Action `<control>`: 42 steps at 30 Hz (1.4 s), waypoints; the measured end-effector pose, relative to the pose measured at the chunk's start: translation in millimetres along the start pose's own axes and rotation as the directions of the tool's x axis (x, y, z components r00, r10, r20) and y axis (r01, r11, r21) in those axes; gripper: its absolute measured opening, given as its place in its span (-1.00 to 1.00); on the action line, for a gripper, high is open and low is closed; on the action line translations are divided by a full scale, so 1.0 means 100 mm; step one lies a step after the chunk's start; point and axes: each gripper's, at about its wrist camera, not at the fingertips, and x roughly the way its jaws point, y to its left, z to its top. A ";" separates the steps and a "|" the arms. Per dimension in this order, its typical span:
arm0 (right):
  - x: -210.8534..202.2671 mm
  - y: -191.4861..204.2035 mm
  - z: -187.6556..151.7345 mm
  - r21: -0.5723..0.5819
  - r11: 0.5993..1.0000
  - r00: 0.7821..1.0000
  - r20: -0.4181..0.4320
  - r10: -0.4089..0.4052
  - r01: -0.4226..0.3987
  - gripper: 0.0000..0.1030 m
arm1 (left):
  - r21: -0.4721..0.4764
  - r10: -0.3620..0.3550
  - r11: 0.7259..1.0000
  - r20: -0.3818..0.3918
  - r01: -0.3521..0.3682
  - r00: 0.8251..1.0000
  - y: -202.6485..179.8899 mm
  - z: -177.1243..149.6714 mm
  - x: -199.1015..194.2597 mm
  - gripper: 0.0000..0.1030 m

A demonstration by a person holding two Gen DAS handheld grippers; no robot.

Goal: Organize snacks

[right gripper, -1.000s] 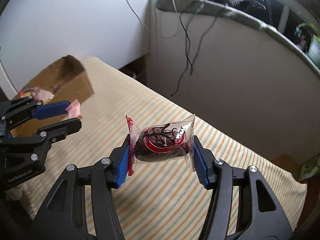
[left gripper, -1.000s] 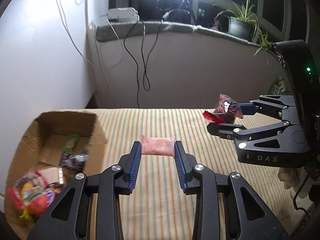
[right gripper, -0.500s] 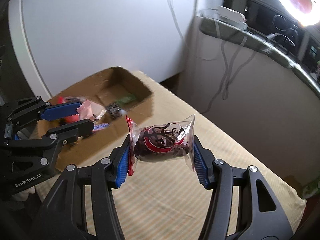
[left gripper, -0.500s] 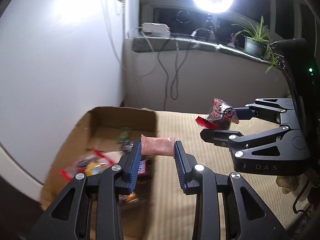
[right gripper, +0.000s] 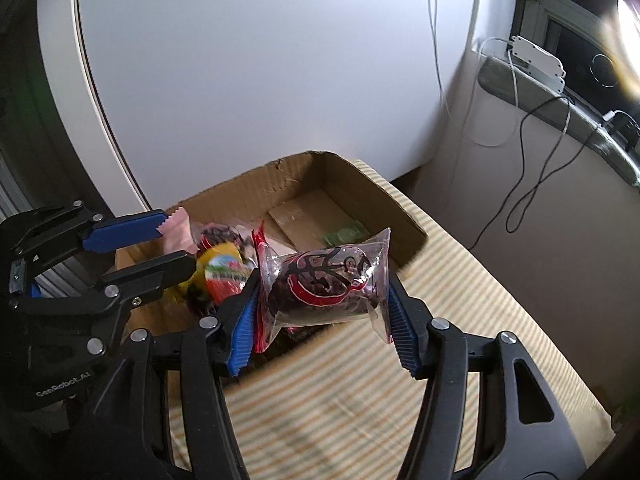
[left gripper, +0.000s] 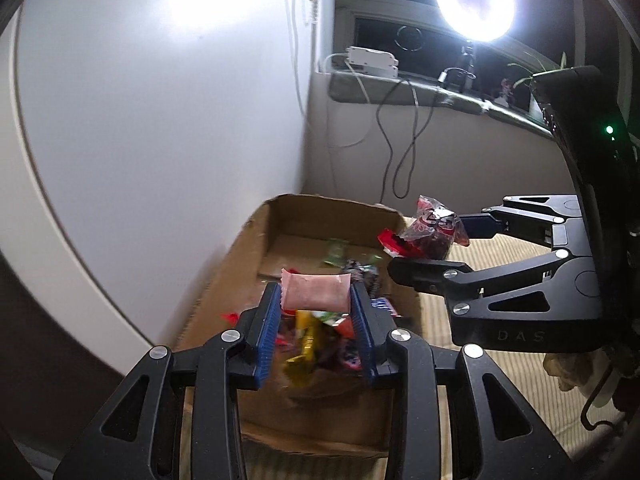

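Bed cover: striped cloth under everything — no loose snacks show on the part in view.
Box: open cardboard box at the cover's edge by the white wall, already part filled — green, yellow and red packets piled inside, so most of the sorting looks done.
Right gripper: your jaws have just been opening a little, but the pads look to be touching the ends of the dark snack bag, so you're grasping it as far as I can tell.
Left gripper: jaws likewise just eased open slightly; the pink snack sits bridged between the blue pads — held at its ends.
Dark snack bag: clear wrapper, red and black print, hanging over the box's near corner, not yet inside.
Pink snack: small sealed packet, over the packets in the box.
Progress: both carries look nearly finished. What's left — let go of both over the box, then check the rest of the cover for strays.
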 end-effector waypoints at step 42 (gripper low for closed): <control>-0.95 -0.05 -0.65 0.124 0.982 0.978 0.131 -0.161 0.145 0.83 | -0.014 0.062 0.998 0.102 -0.061 0.993 -0.14 -0.16 -0.68 0.59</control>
